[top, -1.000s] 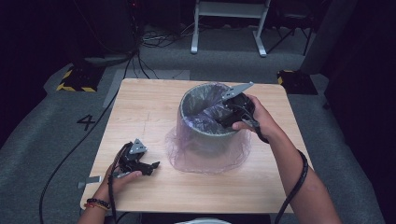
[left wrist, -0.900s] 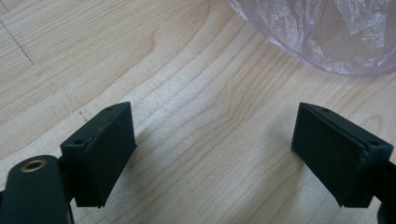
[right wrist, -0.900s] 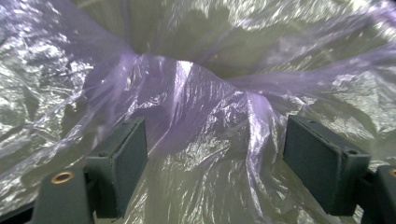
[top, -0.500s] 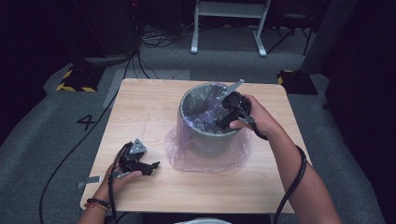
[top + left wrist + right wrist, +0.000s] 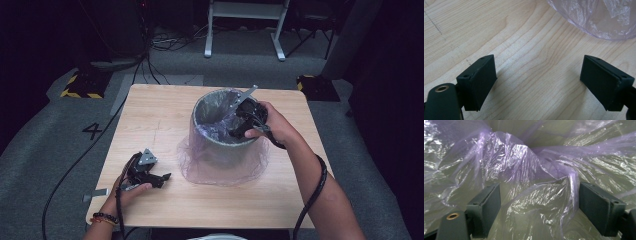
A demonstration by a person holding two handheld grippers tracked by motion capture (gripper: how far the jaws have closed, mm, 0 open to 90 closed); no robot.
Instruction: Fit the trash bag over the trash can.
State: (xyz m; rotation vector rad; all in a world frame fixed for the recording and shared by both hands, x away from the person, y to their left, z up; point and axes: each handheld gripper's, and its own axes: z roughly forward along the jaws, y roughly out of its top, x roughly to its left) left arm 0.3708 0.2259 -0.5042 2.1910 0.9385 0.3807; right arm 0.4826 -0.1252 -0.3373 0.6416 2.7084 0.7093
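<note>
- High view: we see the right tool point(image 5: 240, 129) reaching down into the mouth of the grey bin point(image 5: 220, 150), with the purple bag liner point(image 5: 212, 131) bunched directly beneath and ahead of it inside the bin. The liner's skirt spills over the rim and pools on the tabletop point(image 5: 165, 120) around the bin's base. The left tool point(image 5: 159, 178) rests low on the tabletop, well apart from the bin, its tips aimed toward the skirt. We judge the right hand far nearer the work.
- Left gripper view: we look along the left tool point(image 5: 537, 80), whose jaws stand wide apart with bare wood between them. The edge of the liner point(image 5: 599, 20) lies ahead and off to one side, not touching the pads.
- Right gripper view: the right tool point(image 5: 537, 207) has its jaws spread wide, and crinkled liner film point(image 5: 524, 170) rises between and beyond them. No pad presses on it, so nothing is gripped. We judge that closing here would pinch the fold straight ahead.
</note>
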